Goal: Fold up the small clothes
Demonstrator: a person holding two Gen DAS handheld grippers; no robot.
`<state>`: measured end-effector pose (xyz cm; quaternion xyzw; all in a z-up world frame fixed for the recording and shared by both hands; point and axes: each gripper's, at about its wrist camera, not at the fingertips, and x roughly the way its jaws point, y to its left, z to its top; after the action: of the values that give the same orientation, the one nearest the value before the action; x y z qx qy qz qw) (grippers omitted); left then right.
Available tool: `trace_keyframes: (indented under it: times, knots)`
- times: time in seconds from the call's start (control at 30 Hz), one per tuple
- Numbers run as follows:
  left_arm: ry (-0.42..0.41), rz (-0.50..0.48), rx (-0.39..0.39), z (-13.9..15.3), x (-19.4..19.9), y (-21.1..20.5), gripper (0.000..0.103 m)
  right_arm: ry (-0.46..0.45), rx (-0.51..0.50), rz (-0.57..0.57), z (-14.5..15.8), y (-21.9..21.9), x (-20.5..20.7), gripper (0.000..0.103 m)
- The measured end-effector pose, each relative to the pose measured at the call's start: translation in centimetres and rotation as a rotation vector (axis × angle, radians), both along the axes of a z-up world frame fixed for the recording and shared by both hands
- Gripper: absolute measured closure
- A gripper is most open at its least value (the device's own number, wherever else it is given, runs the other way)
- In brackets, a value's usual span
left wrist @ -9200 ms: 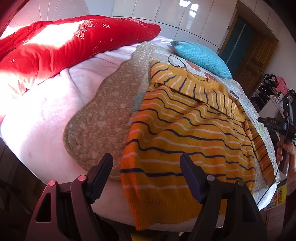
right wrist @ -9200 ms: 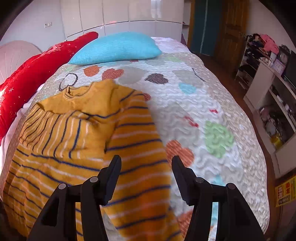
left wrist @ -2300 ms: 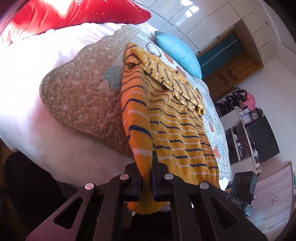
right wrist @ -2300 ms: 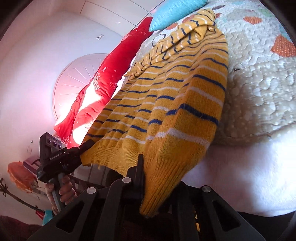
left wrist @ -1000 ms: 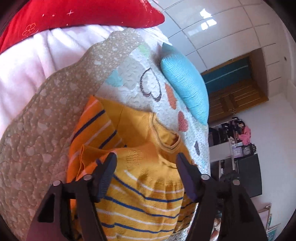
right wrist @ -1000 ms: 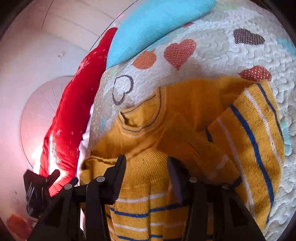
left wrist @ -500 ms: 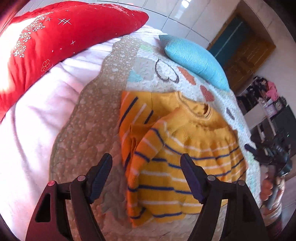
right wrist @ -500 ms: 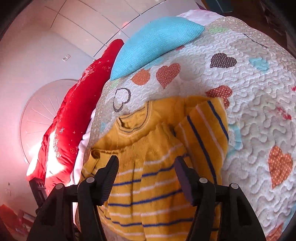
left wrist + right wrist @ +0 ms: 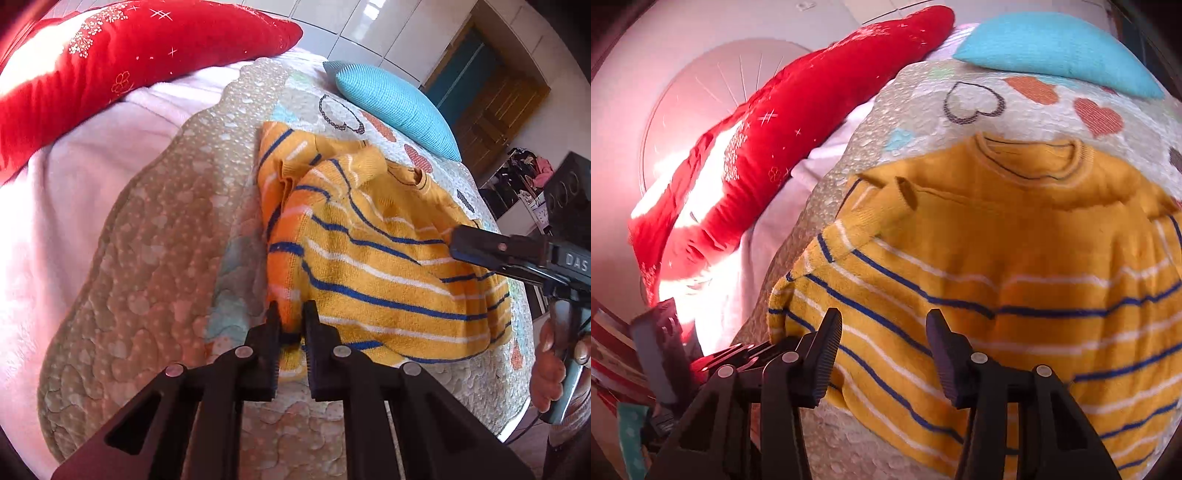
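Note:
A yellow sweater with blue and white stripes lies folded across on the quilted heart blanket, collar toward the blue pillow. My left gripper is shut on the sweater's near left edge, fabric bunched between its pads. In the right wrist view the sweater fills the centre. My right gripper hovers over its lower left part, jaws apart and closing. Fabric lies beneath them, but the pads are not pressing on it. The right gripper also reaches in from the right in the left wrist view, held by a hand.
A red quilt lies along the bed's far left on a pink sheet. A blue pillow sits beyond the collar. A wooden door and cluttered shelves stand past the bed's right side.
The left gripper came down to the sweater's left edge and shut on it. The right gripper swung across toward the sweater's lower left, its jaws narrower than half a second ago.

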<state>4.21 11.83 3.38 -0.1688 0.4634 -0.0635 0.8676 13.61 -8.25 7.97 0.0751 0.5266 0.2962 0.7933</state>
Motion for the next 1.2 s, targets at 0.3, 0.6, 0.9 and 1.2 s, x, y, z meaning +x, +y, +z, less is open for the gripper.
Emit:
trace_keyframes:
  times: [0.3, 0.6, 0.9, 1.2]
  knots:
    - [-0.12, 0.008, -0.212, -2.4, -2.7, 4.1, 0.096, -0.027, -0.269, 0.086, -4.5, 12.9, 7.7, 0.048]
    - [-0.187, -0.018, -0.352, -4.1, -4.2, 5.1, 0.078, -0.048, -0.355, 0.114, -3.8, 17.1, 9.6, 0.031]
    - [-0.2, -0.001, -0.293, -3.9, -4.9, 4.3, 0.074, -0.143, -0.24, 0.016, 2.3, 13.0, 6.4, 0.043]
    - [-0.191, -0.011, -0.332, -4.0, -4.9, 5.1, 0.069, -0.19, -0.46, 0.029, -3.2, 13.2, 3.7, 0.056]
